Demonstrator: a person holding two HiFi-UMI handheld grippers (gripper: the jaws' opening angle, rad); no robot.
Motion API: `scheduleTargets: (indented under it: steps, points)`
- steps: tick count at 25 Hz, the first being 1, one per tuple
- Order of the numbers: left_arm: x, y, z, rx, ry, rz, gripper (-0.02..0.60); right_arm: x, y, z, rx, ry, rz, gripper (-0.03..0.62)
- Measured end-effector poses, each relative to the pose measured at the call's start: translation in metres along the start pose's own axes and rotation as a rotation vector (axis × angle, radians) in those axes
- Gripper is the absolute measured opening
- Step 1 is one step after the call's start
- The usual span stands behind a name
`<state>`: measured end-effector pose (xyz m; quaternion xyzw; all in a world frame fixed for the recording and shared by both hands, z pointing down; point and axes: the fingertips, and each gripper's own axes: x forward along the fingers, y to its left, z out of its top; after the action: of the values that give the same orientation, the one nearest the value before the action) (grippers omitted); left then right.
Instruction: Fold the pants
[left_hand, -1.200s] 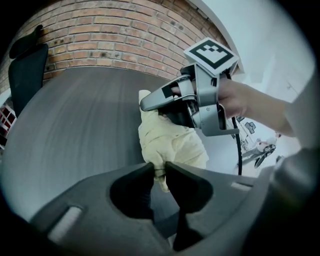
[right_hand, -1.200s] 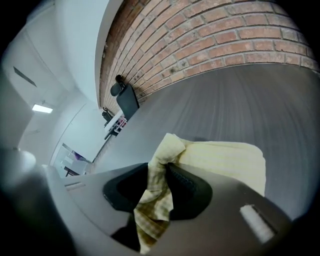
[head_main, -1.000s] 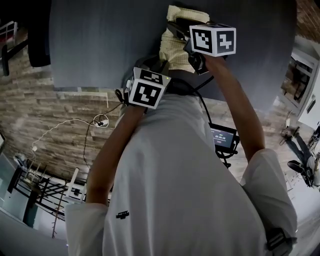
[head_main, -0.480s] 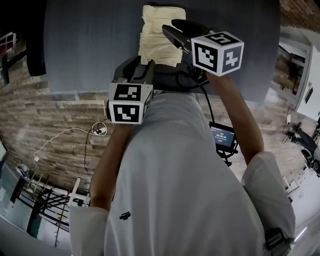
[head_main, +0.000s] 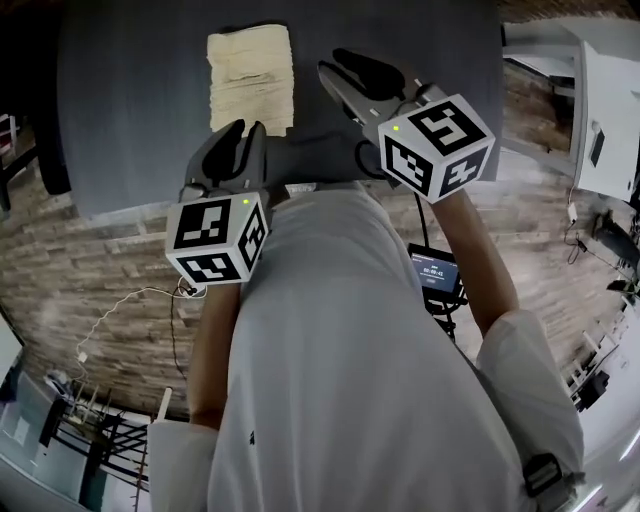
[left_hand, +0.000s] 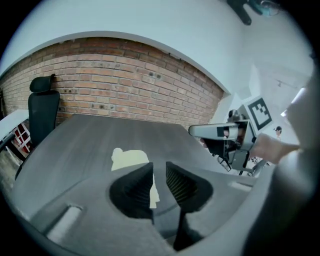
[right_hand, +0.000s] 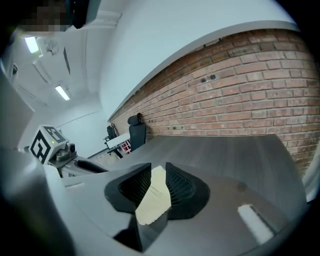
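Note:
The pants (head_main: 250, 75) lie folded into a cream rectangle on the dark table (head_main: 130, 100). Both grippers hang above the table's near edge, apart from the cloth. My left gripper (head_main: 240, 135) is just below the pants' near end. My right gripper (head_main: 345, 65) is to their right. Both pairs of jaws have just been closing and stand narrowly open with nothing between them. In the left gripper view the pants (left_hand: 129, 159) show through the gap of the left gripper (left_hand: 159, 170). In the right gripper view the pants (right_hand: 152, 200) show through the gap of the right gripper (right_hand: 158, 172).
A black office chair (left_hand: 40, 107) stands at the table's far left, before a brick wall (left_hand: 135, 85). A small lit screen (head_main: 435, 272) and cables (head_main: 130, 310) sit below on the wood floor. White furniture (head_main: 600, 110) stands to the right.
Both grippers have risen and drawn back from the folded pants toward the person. The pants stay on the table. Both pairs of jaws have narrowed.

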<state>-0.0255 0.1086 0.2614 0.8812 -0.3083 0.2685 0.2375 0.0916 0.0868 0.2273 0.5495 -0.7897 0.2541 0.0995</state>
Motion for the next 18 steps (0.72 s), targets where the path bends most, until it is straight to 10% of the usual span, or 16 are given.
scheduleTargets:
  steps: [18]
  points:
    - [-0.028, -0.101, 0.005, 0.059, -0.096, -0.054, 0.006, -0.141, 0.008, -0.014, 0.028, -0.152, -0.125, 0.078]
